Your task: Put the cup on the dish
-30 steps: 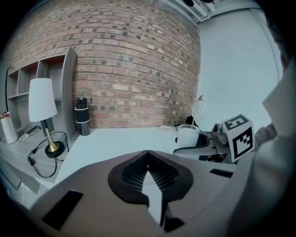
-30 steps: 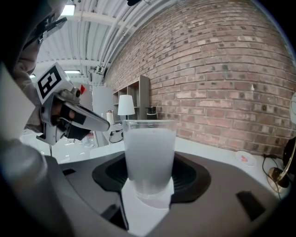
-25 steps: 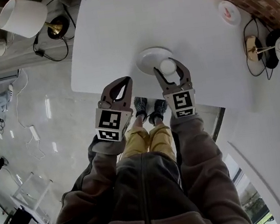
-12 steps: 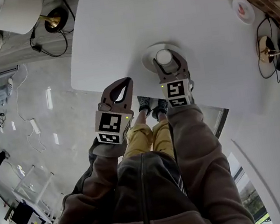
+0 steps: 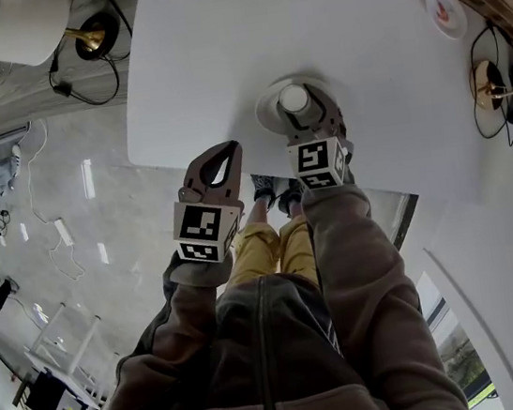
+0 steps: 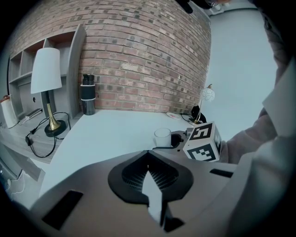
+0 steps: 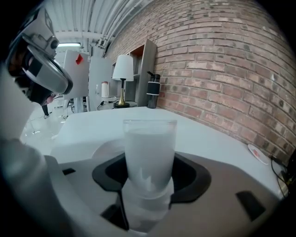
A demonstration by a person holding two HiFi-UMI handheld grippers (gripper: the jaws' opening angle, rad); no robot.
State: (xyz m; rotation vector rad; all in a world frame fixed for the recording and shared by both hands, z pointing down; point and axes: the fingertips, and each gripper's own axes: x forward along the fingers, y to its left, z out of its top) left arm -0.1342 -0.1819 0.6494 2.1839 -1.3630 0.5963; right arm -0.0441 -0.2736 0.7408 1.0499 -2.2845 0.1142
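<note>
A frosted white cup [image 5: 294, 98] stands upright between the jaws of my right gripper [image 5: 301, 109], which is shut on its lower half. The cup is over the middle of the round white dish [image 5: 267, 110] near the table's front edge; I cannot tell whether it touches the dish. The right gripper view shows the cup [image 7: 149, 148] close up, with the dish [image 7: 102, 149] behind and below it. My left gripper [image 5: 231, 147] is shut and empty, hanging just off the table's front edge, left of the dish. From the left gripper view [image 6: 148, 152] the cup [image 6: 163, 137] shows ahead.
On the white table [image 5: 216, 53] lie a small pink-marked saucer [image 5: 444, 12] at the far right and a dark flask [image 6: 87, 95] by the brick wall. A white-shaded lamp [image 5: 9, 30] and cables stand on the side shelf. The person's legs are below the table's edge.
The right gripper has carried the cup from the dish's near rim to over its middle and lower. The left gripper has sunk a little.
</note>
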